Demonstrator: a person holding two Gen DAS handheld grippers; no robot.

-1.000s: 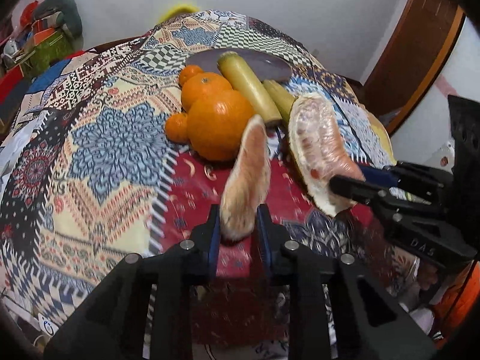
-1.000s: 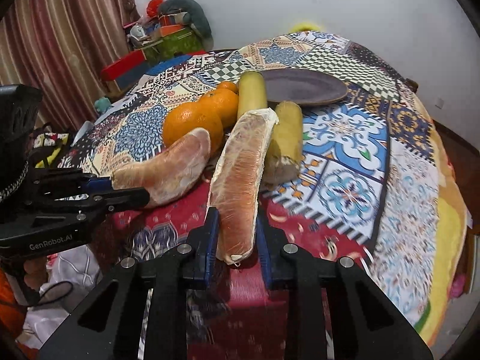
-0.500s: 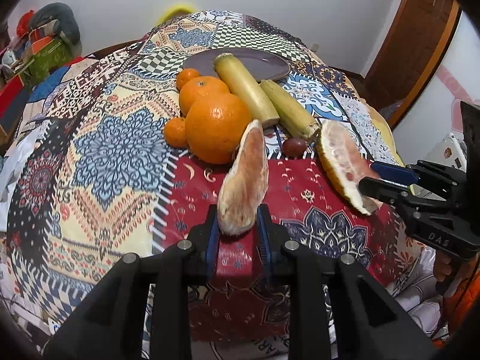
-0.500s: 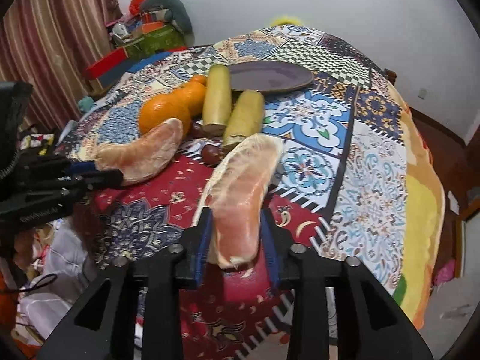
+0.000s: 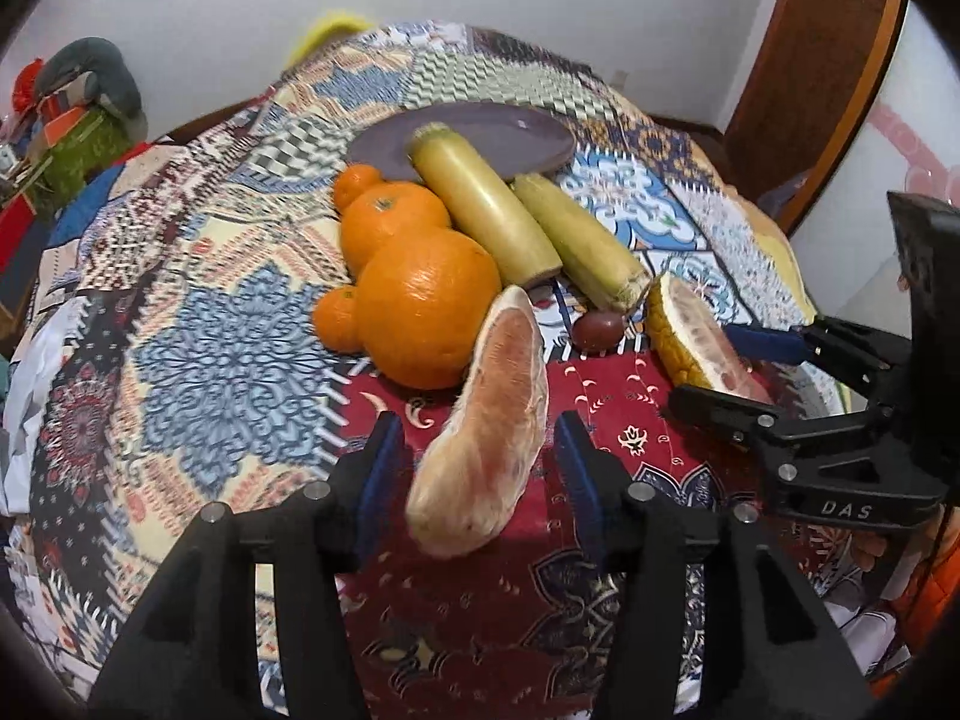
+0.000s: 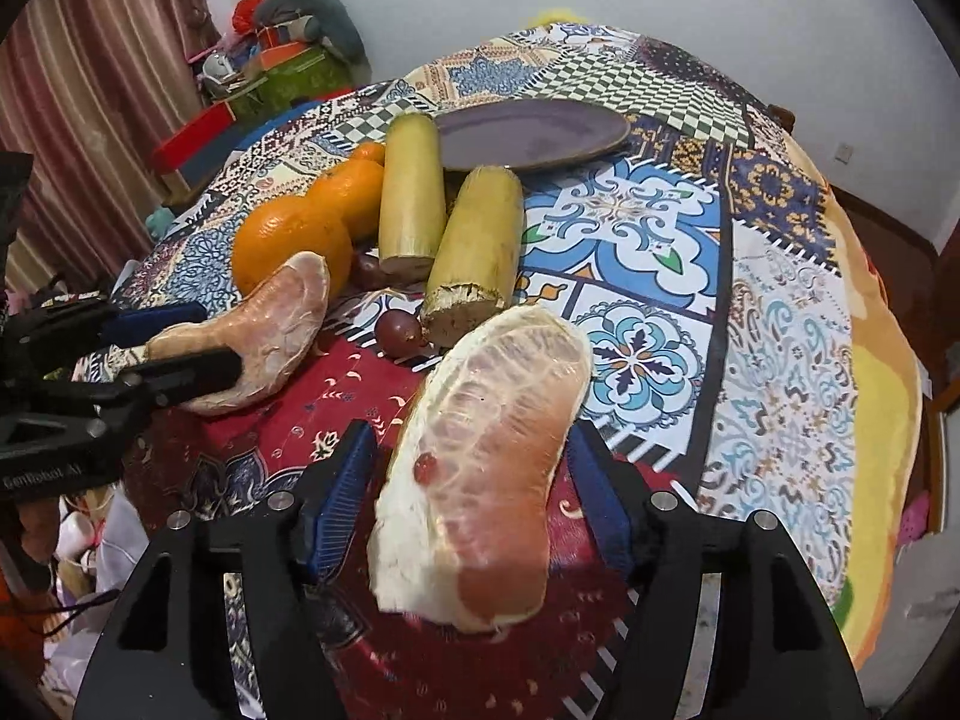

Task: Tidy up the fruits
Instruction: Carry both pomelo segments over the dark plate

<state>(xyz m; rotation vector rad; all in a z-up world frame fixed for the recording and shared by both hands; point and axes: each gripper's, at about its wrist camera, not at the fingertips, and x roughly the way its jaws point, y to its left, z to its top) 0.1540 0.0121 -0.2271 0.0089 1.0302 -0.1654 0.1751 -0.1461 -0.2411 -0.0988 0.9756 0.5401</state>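
2 pomelo segments lie untouched between each just-spread claw.

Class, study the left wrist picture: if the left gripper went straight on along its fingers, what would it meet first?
The left gripper, whose jaws have just been opening, already has a pomelo segment lying between them, so it would push into that first. Beyond it sits the large orange, though depth is hard to judge.

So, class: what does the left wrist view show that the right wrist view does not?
Only the left wrist view: a wooden door and a small orange in front of the big one. Only the right wrist view: a striped curtain. Both: purple plate, two cane pieces, big orange, both pomelo segments.
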